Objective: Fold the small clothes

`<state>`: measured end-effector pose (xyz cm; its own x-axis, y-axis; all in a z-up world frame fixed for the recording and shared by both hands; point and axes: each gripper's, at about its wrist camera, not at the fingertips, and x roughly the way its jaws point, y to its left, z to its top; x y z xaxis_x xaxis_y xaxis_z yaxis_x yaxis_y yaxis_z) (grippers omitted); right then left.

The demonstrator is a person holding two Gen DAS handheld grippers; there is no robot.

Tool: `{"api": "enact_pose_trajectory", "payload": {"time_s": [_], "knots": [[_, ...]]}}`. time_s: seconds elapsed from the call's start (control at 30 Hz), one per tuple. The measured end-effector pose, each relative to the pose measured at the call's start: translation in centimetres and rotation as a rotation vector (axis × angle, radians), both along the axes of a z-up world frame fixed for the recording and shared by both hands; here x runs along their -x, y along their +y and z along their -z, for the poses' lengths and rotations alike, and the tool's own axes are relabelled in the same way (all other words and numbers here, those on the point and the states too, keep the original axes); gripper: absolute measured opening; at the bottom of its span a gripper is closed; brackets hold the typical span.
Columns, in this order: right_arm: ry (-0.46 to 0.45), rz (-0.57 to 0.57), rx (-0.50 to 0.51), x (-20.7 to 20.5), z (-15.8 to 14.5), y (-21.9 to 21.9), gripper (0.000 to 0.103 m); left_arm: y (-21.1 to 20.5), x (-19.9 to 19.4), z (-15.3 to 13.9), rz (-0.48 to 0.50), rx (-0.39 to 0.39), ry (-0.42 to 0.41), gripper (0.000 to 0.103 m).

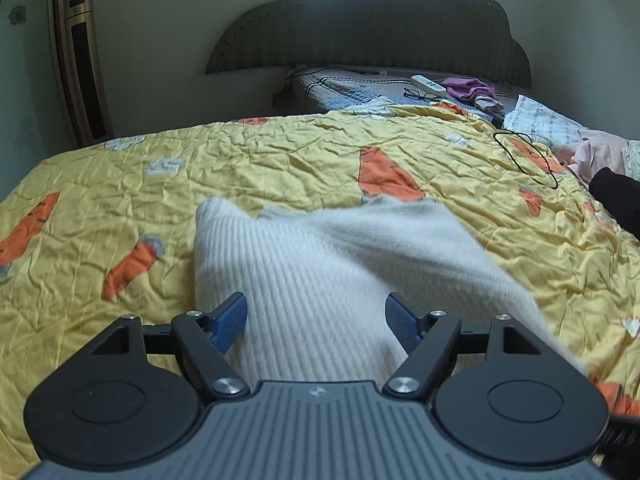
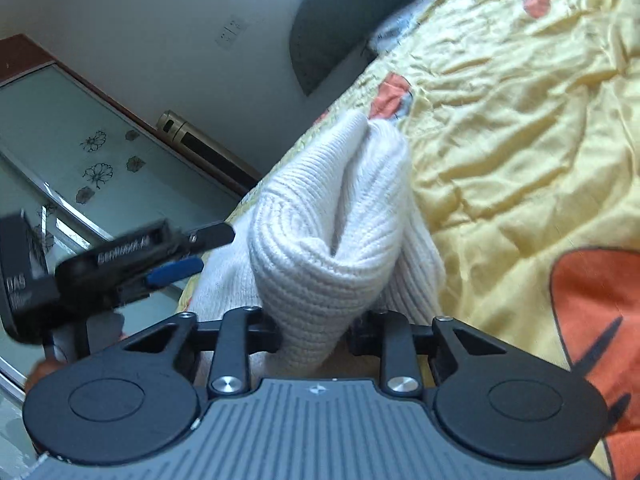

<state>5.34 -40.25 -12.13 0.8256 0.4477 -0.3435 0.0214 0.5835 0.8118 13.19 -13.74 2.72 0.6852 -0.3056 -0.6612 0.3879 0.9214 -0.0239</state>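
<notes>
Left gripper: hovering over the near end of the knit, jaws spread wide, blue pads standing clear of the fabric on both sides, pinching nothing.
Right gripper: rolled well over to one side, jaws partly closed and pressing on a thick bunched fold of the knit; fingertips hidden behind the fabric.
White ribbed knit garment: lying on the yellow quilt near its front edge, one part spreading flat and running away under the left gripper, another part gathering into a raised double fold in the right gripper's grip.
Left gripper as seen from the right wrist: showing blurred at the left edge, one blue pad visible, just beside the knit but apart from it.
Yellow quilt with carrot print: covering the bed, crumpled all over, carrying the garment.
Headboard: dark, scalloped, standing against the far wall.
Far end of the bed: holding a white power strip, black-framed glasses just beside it, and a purple cloth next to those.
Black cord: looping over the quilt's right side.
Pink cloth: lying at the right edge.
Tower air conditioner: standing gold-coloured by the left wall.
</notes>
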Motion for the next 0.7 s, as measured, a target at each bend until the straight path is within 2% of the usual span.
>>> {"api": "enact_pose_trajectory", "payload": {"time_s": [0.07, 0.1, 0.2, 0.27, 0.33, 0.4, 0.5, 0.57, 0.6, 0.63, 0.7], "knots": [[-0.002, 0.01, 0.011, 0.9, -0.8, -0.5, 0.042, 0.8, 1.0, 0.5, -0.009, -0.001, -0.011, 0.076], [-0.017, 0.036, 0.076, 1.7, -2.1, -0.5, 0.047, 1.2, 1.5, 0.6, -0.004, 0.01, -0.015, 0.077], [-0.119, 0.156, 0.384, 3.8, -6.3, 1.2, 0.059, 1.8, 2.5, 0.8, -0.012, 0.039, -0.021, 0.08], [-0.216, 0.2, 0.572, 4.3, -8.8, 2.9, 0.059, 1.8, 2.8, 1.0, -0.015, 0.035, -0.024, 0.081], [-0.272, 0.142, 0.652, 3.5, -10.0, 4.4, 0.063, 1.6, 3.4, 1.2, -0.019, 0.026, -0.039, 0.081], [-0.245, 0.057, 0.636, 1.3, -9.9, 5.0, 0.068, 1.4, 3.6, 1.3, -0.019, 0.015, -0.05, 0.081], [-0.133, 0.024, 0.574, -2.0, -8.0, 4.5, 0.069, 1.5, 3.9, 1.2, -0.018, 0.014, -0.058, 0.081], [-0.068, 0.036, 0.452, -3.1, -6.1, 2.8, 0.048, 1.8, 4.0, 1.4, -0.014, 0.012, -0.059, 0.083], [-0.033, 0.043, 0.361, -3.5, -4.8, 1.6, 0.018, 1.8, 3.9, 1.7, -0.01, 0.006, -0.056, 0.086], [-0.016, 0.055, 0.292, -3.5, -3.8, 0.6, 0.018, 1.9, 3.8, 2.0, -0.005, -0.004, -0.05, 0.088], [-0.002, 0.068, 0.23, -3.0, -1.9, -0.3, 0.019, 2.1, 3.8, 2.6, 0.008, 0.004, -0.03, 0.088]]}}
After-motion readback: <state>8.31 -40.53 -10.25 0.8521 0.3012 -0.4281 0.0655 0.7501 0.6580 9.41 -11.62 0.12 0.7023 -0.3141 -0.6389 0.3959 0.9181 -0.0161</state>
